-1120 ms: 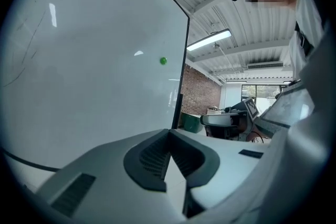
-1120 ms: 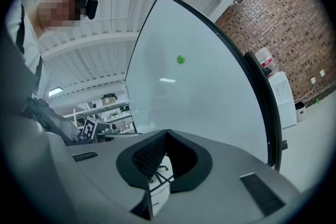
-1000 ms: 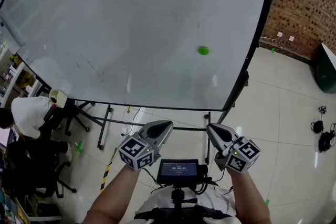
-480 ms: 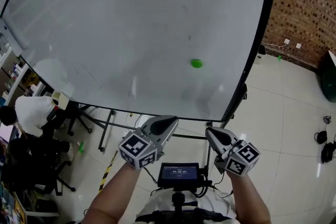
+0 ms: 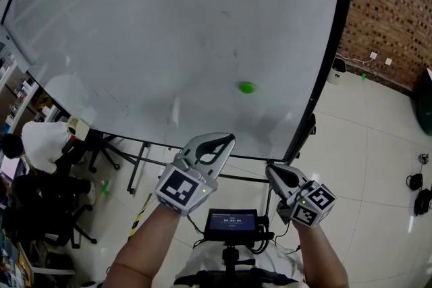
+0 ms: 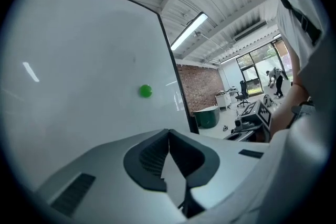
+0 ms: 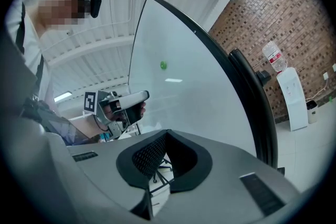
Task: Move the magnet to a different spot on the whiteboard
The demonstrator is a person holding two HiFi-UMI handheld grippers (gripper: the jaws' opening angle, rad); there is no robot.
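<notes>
A small round green magnet [image 5: 246, 87] clings to the large whiteboard [image 5: 148, 30], right of its middle and low down. The left gripper view shows the magnet [image 6: 145, 91] ahead and above the jaws; the right gripper view has the magnet [image 7: 163, 65] far off on the board. My left gripper [image 5: 226, 140] is raised toward the board below the magnet, jaws shut with nothing in them, still apart from it. My right gripper [image 5: 271, 170] stays lower to the right, jaws shut and empty, and in its own view my left gripper [image 7: 137, 96] is seen from the side.
The whiteboard stands on a black wheeled frame [image 5: 307, 125] over a glossy tiled floor. A brick wall [image 5: 391, 3] rises at the right. A seated person in white [image 5: 40, 148] and chairs are at the lower left. A small screen [image 5: 231, 220] sits at my chest.
My left gripper has risen and moved toward the board, rolling at the wrist. The right gripper shifted slightly. The magnet sits lower in the head view as the view shifted.
</notes>
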